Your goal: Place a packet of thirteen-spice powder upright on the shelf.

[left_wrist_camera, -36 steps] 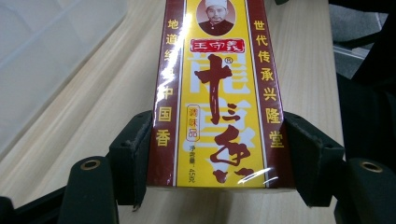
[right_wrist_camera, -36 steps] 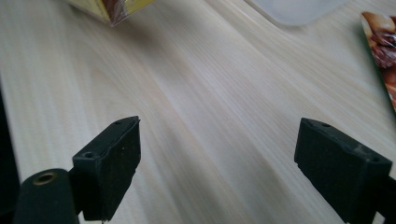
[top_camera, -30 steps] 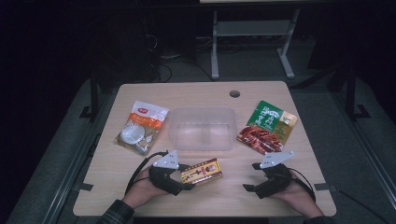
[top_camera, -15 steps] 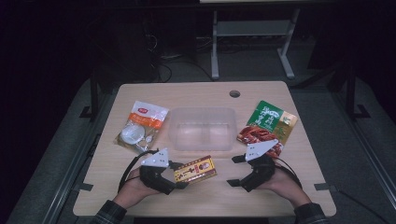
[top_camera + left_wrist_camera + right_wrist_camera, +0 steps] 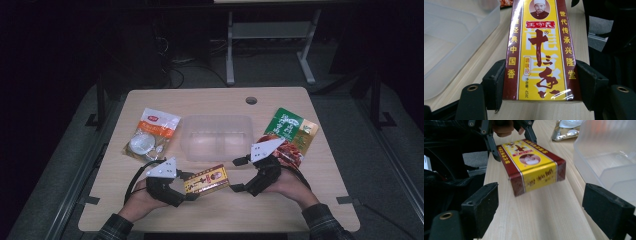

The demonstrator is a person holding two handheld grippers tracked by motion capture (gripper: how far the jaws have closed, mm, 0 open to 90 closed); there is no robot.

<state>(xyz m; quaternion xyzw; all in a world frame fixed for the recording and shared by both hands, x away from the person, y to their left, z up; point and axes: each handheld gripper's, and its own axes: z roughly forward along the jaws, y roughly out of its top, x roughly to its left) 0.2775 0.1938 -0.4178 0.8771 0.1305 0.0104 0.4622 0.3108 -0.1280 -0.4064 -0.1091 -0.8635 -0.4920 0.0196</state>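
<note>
A yellow and dark red spice box (image 5: 206,180) with Chinese print lies low over the front of the wooden table (image 5: 165,212). My left gripper (image 5: 191,186) is shut on its near end. In the left gripper view both black pads (image 5: 496,85) press the box (image 5: 540,50) on its long sides. My right gripper (image 5: 236,175) stands open just right of the box, jaws wide and pointing at its free end. The right gripper view shows the box (image 5: 531,167) ahead between the open pads (image 5: 481,205), with the left gripper (image 5: 511,142) behind it.
A clear plastic container (image 5: 216,119) with a divider sits mid-table behind the box. A white and orange packet (image 5: 152,132) lies to its left, a green and red packet (image 5: 292,131) to its right behind my right hand. A cable hole (image 5: 251,100) marks the far edge.
My right gripper has moved left from the front right corner toward the box's free end, and rose a little. The left gripper and the box have hardly shifted.
</note>
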